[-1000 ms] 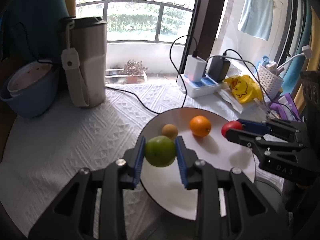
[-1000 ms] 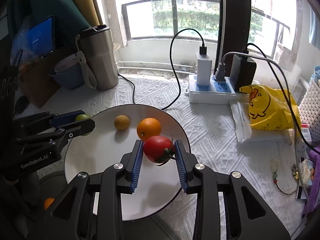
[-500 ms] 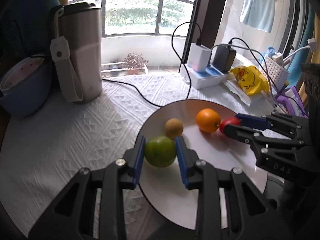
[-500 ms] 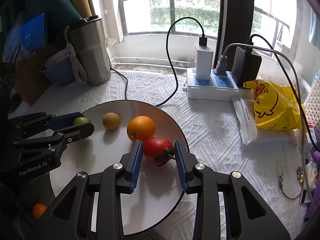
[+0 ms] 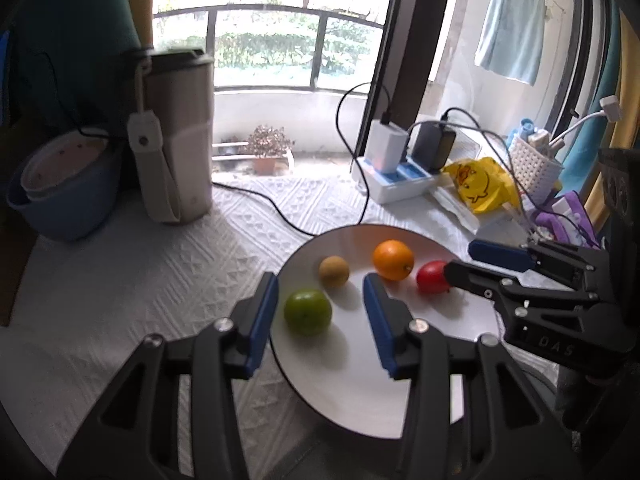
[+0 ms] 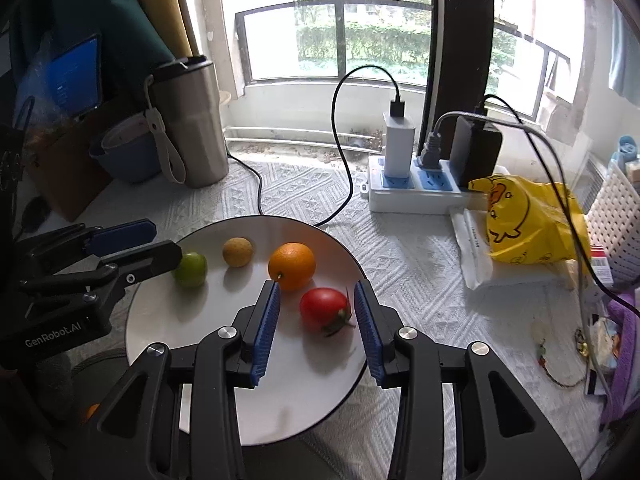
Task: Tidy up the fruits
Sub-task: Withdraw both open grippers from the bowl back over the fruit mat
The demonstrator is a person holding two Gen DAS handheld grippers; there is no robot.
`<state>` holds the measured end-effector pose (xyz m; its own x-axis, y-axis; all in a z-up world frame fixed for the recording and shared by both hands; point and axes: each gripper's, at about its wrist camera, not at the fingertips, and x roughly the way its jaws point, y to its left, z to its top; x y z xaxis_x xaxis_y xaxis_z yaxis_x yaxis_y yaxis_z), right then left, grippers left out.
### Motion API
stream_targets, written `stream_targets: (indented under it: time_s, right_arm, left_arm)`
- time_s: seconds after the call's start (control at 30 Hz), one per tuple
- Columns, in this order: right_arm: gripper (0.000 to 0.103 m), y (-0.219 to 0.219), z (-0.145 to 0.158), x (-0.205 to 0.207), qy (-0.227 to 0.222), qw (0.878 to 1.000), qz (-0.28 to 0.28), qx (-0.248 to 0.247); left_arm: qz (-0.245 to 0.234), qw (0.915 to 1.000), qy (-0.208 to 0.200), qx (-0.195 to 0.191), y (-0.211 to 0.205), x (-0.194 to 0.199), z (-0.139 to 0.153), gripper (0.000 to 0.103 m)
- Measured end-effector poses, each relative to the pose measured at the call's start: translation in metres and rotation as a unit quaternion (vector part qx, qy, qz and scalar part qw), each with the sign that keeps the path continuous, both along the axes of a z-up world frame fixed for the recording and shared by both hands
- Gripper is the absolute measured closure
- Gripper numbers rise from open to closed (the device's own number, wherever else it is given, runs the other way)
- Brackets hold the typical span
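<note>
Jaws just opened, releasing green fruit [image 5: 307, 311] and tomato [image 6: 324, 308] onto the plate [image 6: 256, 408] beside the orange [image 6: 291, 266].

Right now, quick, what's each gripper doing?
Left gripper: open, jaws just opened, green fruit loose between them on the plate.
Right gripper: open, jaws just opened, tomato released.

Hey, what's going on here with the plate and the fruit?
A person holding two grippers is arranging fruit on a round plate. The left gripper has just been opening around a green fruit, and the right gripper around a red tomato. Both now sit on the plate, pads clear of them, beside an orange and a small brown fruit.
</note>
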<state>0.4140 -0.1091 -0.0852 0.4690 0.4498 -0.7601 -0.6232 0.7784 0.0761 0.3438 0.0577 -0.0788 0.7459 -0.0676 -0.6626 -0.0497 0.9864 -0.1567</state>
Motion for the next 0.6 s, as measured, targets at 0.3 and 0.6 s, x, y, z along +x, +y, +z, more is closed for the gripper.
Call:
stream_targets:
  time_s: [0.3,0.6]
  right_arm:
    - [0.062,-0.009,0.024,-0.029,-0.014,1.0,-0.001,0.008]
    - [0.062,-0.023,0.04,-0.057,-0.026,1.0,-0.009,0.013]
  left_arm:
    - [0.003,0.9997,-0.023,0.004,-0.007,-0.031,0.022,0.057]
    - [0.001,0.9992,-0.039,0.003,-0.014,-0.065,0.036,0.057]
